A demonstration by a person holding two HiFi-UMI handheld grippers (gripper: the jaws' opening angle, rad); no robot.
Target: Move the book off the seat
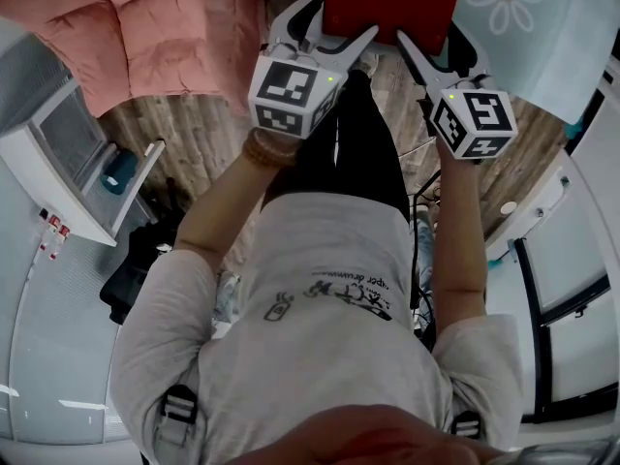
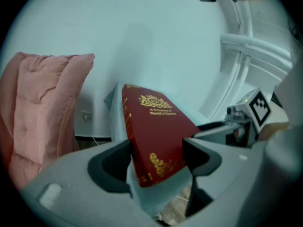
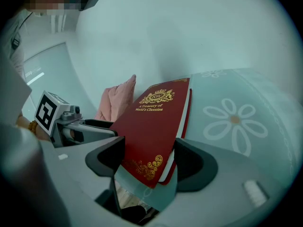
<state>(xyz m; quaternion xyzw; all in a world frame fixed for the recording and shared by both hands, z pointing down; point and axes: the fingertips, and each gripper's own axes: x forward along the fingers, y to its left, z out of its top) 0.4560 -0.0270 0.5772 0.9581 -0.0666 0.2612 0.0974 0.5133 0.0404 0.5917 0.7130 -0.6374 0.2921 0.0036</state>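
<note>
Head view shows the daisy-print seat cover (image 1: 542, 37) filling the upper right. The red book (image 1: 392, 3) sits at the cover's near left edge, and its near corners hang out over the wood floor (image 1: 174, 114).

Each claw is clamped on one of those corners. The left gripper (image 2: 156, 160) has its pads against the spine side and the cover. The right gripper (image 3: 149, 162) pinches the page-edge corner. A flap of the pale cover hangs just under the book between both pairs of jaws, and I cannot tell whether it is caught in either grip.

To do this step well, I would keep both grips equally firm and move the two hands as one, so the hardback neither twists nor slips out by a corner. Lift it slightly before drawing it back toward the body, so the cover is not dragged along with it. Keep the book level, since only its near end is held and the far end will want to droop.

Both forearms reach straight forward from the torso, roughly parallel and close together. The grippers tip slightly downward, and their marker cubes face up. A beaded bracelet (image 1: 266, 151) sits on the left wrist.
</note>
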